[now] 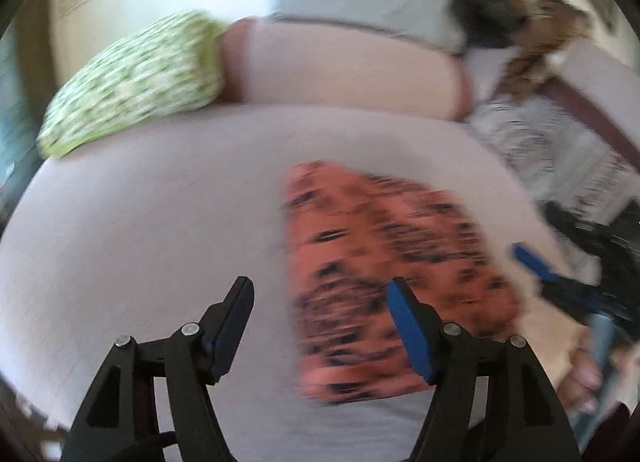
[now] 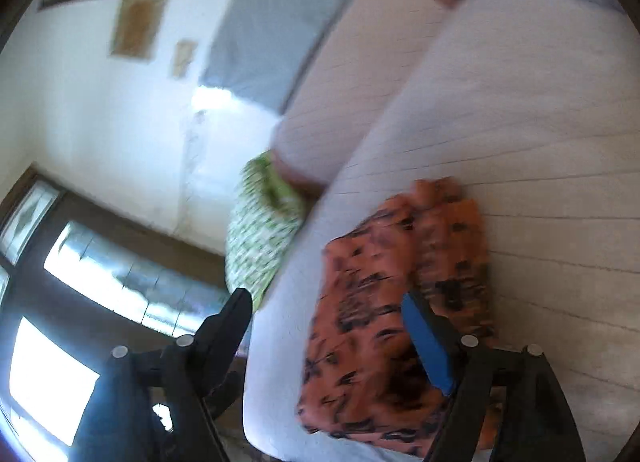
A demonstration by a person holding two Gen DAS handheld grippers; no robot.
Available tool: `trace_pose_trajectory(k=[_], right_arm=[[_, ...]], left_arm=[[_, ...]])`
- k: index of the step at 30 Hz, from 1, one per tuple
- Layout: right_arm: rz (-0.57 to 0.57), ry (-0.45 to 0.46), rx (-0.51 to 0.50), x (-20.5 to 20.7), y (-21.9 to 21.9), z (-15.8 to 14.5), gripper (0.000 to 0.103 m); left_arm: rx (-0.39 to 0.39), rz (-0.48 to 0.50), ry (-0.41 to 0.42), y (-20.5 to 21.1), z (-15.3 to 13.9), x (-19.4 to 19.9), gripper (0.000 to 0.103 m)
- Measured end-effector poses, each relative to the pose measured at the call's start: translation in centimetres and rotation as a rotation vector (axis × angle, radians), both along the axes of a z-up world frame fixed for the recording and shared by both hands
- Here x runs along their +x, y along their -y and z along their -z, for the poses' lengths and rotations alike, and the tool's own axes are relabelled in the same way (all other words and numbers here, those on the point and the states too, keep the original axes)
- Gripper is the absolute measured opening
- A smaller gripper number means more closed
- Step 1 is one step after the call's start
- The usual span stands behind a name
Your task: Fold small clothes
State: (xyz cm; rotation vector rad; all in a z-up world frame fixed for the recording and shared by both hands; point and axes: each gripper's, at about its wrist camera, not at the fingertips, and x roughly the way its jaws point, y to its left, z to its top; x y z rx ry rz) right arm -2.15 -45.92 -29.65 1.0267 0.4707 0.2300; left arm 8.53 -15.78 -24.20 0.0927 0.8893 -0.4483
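In the left wrist view, the left tongs (image 1: 320,302) stand wide open with nothing between the pads; the black left finger (image 1: 232,326) hangs over bare bed sheet (image 1: 140,242), and the blue-padded right finger (image 1: 410,332) overlaps the lower edge of the orange patterned garment (image 1: 384,262). Whether that finger touches the cloth cannot be told because of motion blur. The orange patterned garment lies flat on the pale bed sheet as a folded, roughly rectangular shape. Beyond the garment, at the head of the bed, lies a pale pink pillow (image 1: 340,70); a green-and-white patterned pillow (image 1: 132,86) lies just beside the pink pillow on its left. To the right of the garment sits a heap of black-and-white striped cloth (image 1: 552,150). At the right of the garment, the blue pad of the right tongs (image 1: 532,262) shows, and below it a hand (image 1: 588,382). In the right wrist view, the right tongs (image 2: 328,314) stand wide open and hold nothing; the blue-padded finger (image 2: 428,346) lies over the orange patterned garment (image 2: 380,322), contact unclear, and the black finger (image 2: 228,326) stands off the bed edge to the garment's left. The garment rests on the bed sheet (image 2: 520,122) close to that edge. The green-and-white patterned pillow (image 2: 260,238) sits just beyond the garment on its left, with the pale pink pillow (image 2: 360,82) farther beyond it. Framed pictures (image 2: 138,24) hang on the white wall left of the pillows.
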Motion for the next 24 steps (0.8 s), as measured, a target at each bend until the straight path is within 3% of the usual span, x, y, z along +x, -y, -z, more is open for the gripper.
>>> trace_pose_trajectory(k=[2, 5, 8, 9, 10, 12, 17, 24], right_arm=[[-0.053, -0.009, -0.072, 1.0, -2.3, -0.3, 0.067], [-0.096, -0.122, -0.169, 2.1, -4.6, 0.7, 0.052], [-0.098, -0.391, -0.227, 2.6, -5.0, 4.3, 0.029], [-0.092, -0.459, -0.211, 2.3, -4.8, 5.8, 0.009], [-0.087, -0.465, -0.178, 1.8, -4.6, 6.5, 0.001], [-0.092, -0.463, -0.132, 1.2, -4.3, 6.9, 0.001], [-0.090, -0.457, -0.185, 1.2, -5.3, 6.8, 0.001], [-0.090, -0.456, -0.174, 1.3, -5.0, 6.3, 0.001]], left_arm=[[0.012, -0.029, -0.019, -1.1, 1.1, 0.3, 0.070], [0.082, -0.017, -0.046, -0.3, 3.1, -0.2, 0.070], [0.174, 0.036, -0.076, 1.0, 5.3, -1.0, 0.070], [0.225, 0.060, -0.064, 1.7, 6.2, -1.6, 0.070], [0.257, 0.074, -0.051, 2.1, 6.9, -2.0, 0.071], [0.277, 0.081, -0.015, 2.5, 7.4, -2.4, 0.074], [0.293, 0.084, -0.028, 2.5, 6.5, -2.2, 0.074], [0.306, 0.073, -0.009, 2.9, 6.5, -2.6, 0.075]])
